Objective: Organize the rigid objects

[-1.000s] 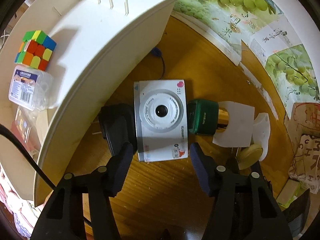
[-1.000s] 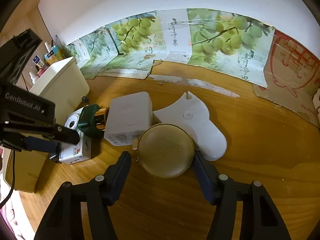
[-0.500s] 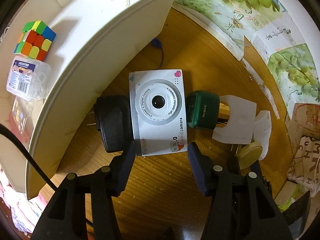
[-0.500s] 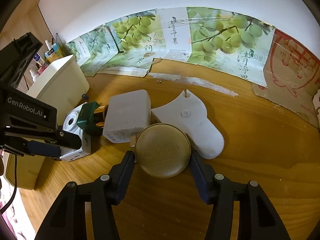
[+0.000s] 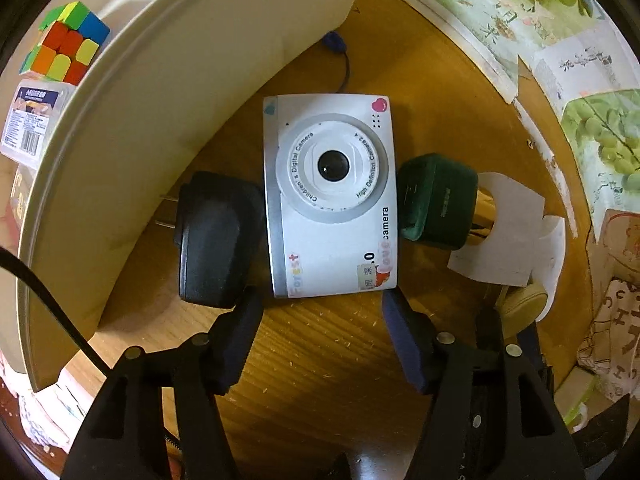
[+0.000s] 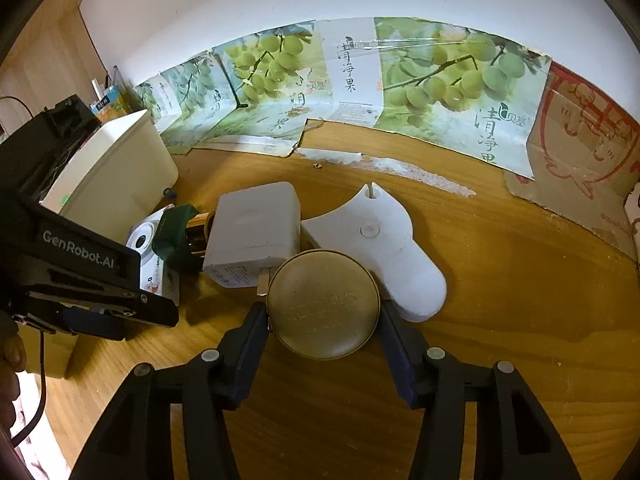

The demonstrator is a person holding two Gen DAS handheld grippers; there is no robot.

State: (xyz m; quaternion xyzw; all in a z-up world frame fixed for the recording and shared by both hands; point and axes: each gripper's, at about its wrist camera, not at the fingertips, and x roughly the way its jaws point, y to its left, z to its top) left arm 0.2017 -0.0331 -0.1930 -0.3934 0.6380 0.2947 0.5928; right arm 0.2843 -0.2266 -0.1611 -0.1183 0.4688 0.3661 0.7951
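Note:
A white children's digital camera (image 5: pixel 332 208) lies face up on the wooden table, between a black power adapter (image 5: pixel 216 240) and a dark green box (image 5: pixel 436 200). My left gripper (image 5: pixel 320 304) is open, its fingertips just short of the camera's near edge. In the right wrist view a round gold compact (image 6: pixel 323 304) lies flat beside a white charger (image 6: pixel 256 232) and a white fan-shaped piece (image 6: pixel 380 240). My right gripper (image 6: pixel 323 316) has closed in on the compact, and its pads touch both sides.
A cream storage bin (image 5: pixel 168 92) stands to the left and holds a colour cube (image 5: pixel 64 52) and a clear plastic box (image 5: pixel 32 120). Grape-printed cardboard (image 6: pixel 360 80) lines the back wall. The left gripper body (image 6: pixel 72 264) fills the left of the right wrist view.
My left gripper has moved closer to the camera, fingers still apart. My right gripper has advanced and closed around the gold compact.

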